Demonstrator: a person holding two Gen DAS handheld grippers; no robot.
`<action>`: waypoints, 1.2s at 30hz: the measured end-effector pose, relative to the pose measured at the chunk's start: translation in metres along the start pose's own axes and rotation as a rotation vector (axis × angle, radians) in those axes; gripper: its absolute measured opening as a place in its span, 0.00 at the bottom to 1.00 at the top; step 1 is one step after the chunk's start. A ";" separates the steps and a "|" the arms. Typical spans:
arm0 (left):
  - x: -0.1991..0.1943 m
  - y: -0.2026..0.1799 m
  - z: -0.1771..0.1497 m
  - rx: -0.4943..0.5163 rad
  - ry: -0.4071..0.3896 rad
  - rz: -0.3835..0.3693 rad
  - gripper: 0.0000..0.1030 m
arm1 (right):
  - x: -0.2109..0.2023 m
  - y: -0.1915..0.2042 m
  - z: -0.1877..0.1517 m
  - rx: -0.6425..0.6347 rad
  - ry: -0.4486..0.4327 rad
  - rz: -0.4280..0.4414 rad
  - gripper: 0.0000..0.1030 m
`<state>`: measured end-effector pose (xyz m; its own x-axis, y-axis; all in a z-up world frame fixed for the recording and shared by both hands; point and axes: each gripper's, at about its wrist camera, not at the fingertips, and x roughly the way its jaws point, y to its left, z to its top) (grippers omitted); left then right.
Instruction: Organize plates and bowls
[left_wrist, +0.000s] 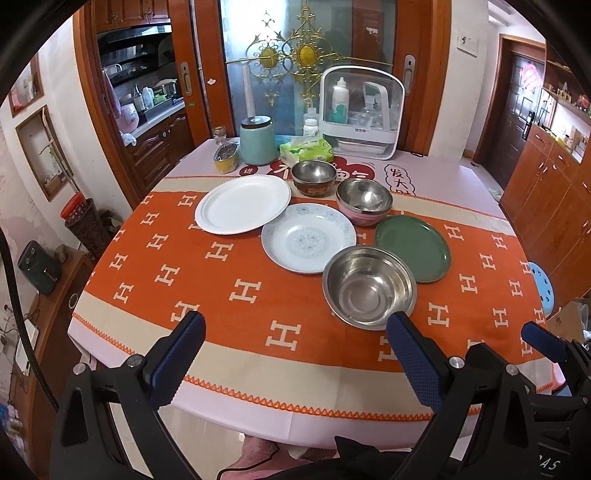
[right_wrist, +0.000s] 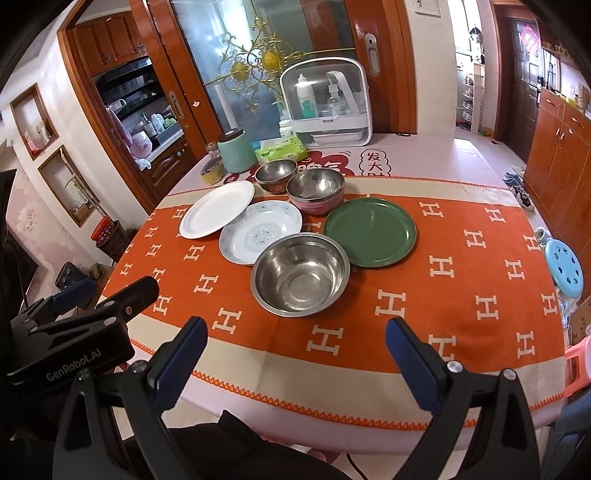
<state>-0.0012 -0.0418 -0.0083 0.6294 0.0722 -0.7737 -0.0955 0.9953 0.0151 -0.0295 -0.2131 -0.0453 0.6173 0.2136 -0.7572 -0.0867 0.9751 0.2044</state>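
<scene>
Table (left_wrist: 229, 354), covered with an orange cloth patterned in cream H shapes.

Dishes, grouped near the middle of the table:
- Large steel bowl (left_wrist: 369, 286), nearest the grippers, empty, upright; its rim lay against or over the edges of the patterned plate and the green plate.
- White plate (left_wrist: 242, 204), far left of the group, its edge overlapping the patterned plate.
- Patterned plate (left_wrist: 308, 238), pale blue and white, at the centre.
- Green plate (left_wrist: 413, 248), on the right, flat on the cloth.
- Pink bowl (left_wrist: 364, 201) with a steel inside, behind the green plate; whether something lay inside it could not be told.
- Dark bowl (left_wrist: 314, 178) with a steel inside, furthest back.

Behind the dishes: a teal jar (left_wrist: 258, 140), a tissue pack (left_wrist: 306, 150), a white storage box (left_wrist: 360, 110) holding bottles.

Left gripper (left_wrist: 295, 328): fingers spread wide, holding nothing, above the near table edge.

Right gripper (right_wrist: 295, 334): fingers spread wide, holding nothing, short of the large steel bowl.
</scene>
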 end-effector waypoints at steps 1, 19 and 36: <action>0.001 0.000 0.001 -0.001 0.001 0.001 0.95 | 0.001 0.001 0.001 0.000 0.001 0.001 0.95; 0.032 0.049 0.028 0.038 0.008 -0.076 0.95 | 0.027 0.050 0.016 0.047 -0.008 -0.073 0.95; 0.102 0.160 0.079 0.027 0.098 -0.116 0.95 | 0.095 0.126 0.056 0.147 0.040 -0.041 0.95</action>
<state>0.1090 0.1299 -0.0348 0.5569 -0.0490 -0.8292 -0.0051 0.9980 -0.0624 0.0621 -0.0733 -0.0567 0.5860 0.1791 -0.7902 0.0553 0.9641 0.2595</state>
